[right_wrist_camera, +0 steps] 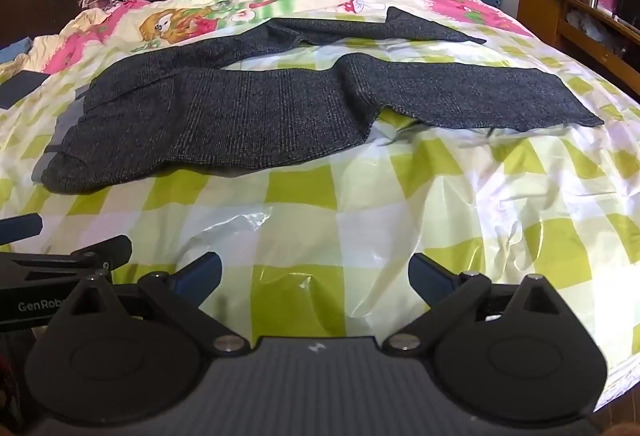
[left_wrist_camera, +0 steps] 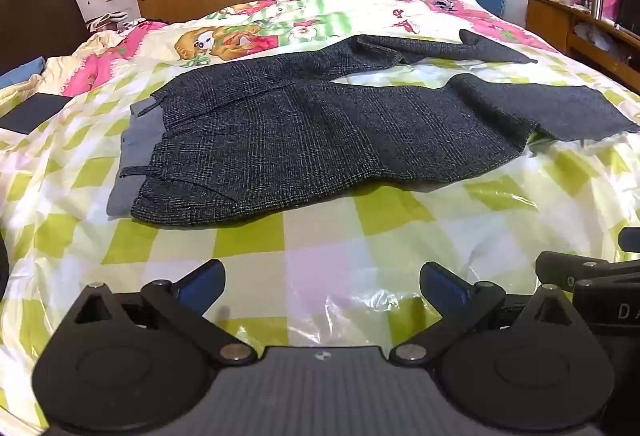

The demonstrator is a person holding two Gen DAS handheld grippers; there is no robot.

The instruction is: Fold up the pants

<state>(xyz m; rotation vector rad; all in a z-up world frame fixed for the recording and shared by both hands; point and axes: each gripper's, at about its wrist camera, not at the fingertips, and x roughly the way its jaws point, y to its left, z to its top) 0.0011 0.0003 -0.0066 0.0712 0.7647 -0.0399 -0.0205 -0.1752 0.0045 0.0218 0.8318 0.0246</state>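
Note:
Dark grey checked pants [left_wrist_camera: 288,132] lie spread flat on the bed, waistband with grey lining at the left, two legs running to the right and apart. They also show in the right wrist view [right_wrist_camera: 248,116]. My left gripper [left_wrist_camera: 322,284] is open and empty, low over the bed, short of the pants' near edge. My right gripper [right_wrist_camera: 316,274] is open and empty, also short of the near edge, beside the left one. Part of the right gripper [left_wrist_camera: 592,276] shows at the right of the left wrist view.
The bed carries a green-and-white checked plastic sheet [left_wrist_camera: 360,236] over a cartoon quilt [left_wrist_camera: 240,36]. A dark flat object [left_wrist_camera: 36,110] lies at the left. A wooden shelf [right_wrist_camera: 580,20] stands right of the bed. Wardrobe and door are behind.

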